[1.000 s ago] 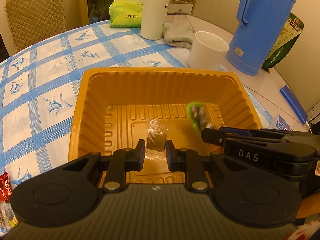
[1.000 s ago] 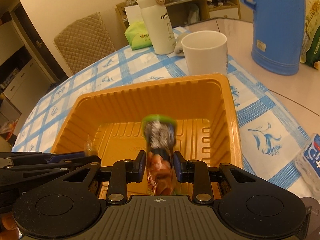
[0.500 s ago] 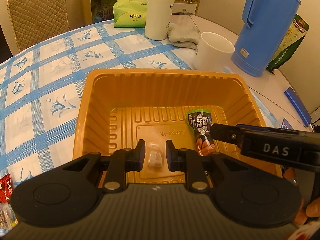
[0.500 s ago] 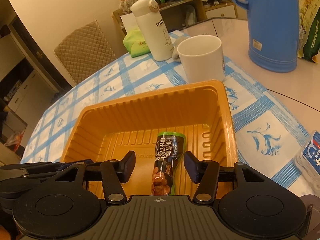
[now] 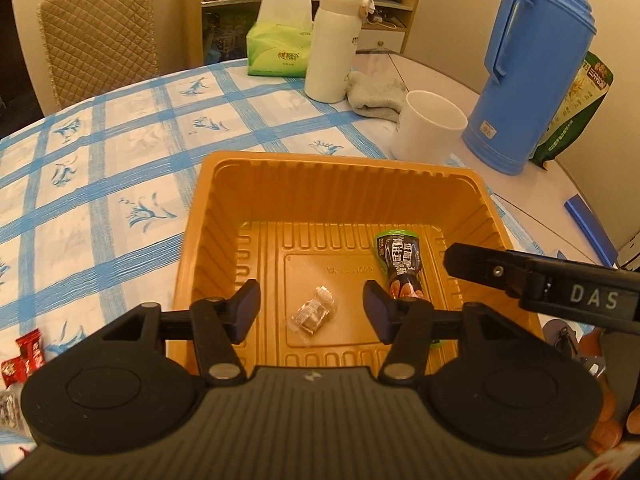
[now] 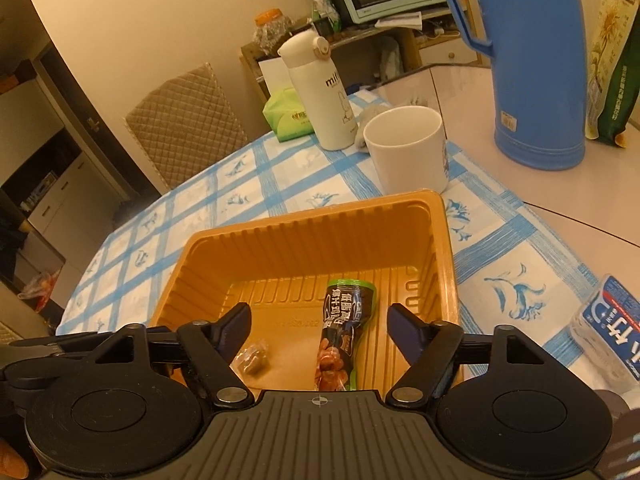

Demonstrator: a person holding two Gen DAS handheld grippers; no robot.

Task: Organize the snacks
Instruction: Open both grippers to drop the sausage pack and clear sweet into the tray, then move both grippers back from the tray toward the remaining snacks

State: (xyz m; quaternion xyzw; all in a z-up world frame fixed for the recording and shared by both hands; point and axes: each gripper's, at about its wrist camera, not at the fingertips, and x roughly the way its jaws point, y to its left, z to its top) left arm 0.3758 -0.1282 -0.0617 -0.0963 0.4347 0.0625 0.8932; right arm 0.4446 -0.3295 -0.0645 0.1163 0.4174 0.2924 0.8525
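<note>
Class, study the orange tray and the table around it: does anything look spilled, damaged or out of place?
Nothing is spilled or damaged. The orange tray holds two snacks, but red snack packets lie loose on the tablecloth outside it.

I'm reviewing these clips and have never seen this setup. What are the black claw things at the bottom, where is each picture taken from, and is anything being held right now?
No robot here: a person holds a two-finger gripper in each hand, each with a fisheye camera looking along its fingers. One picture looks over the left gripper, the other over the right gripper. Both hover over an orange tray on a blue-checked tablecloth. In the tray lie a small clear-wrapped candy and a dark green-edged snack packet. Both sets of jaws are opening and press on neither; nothing is held. Behind the tray stand a white mug, a white flask and a blue thermos jug. Red wrapped snacks wait at the table's left edge.
</note>
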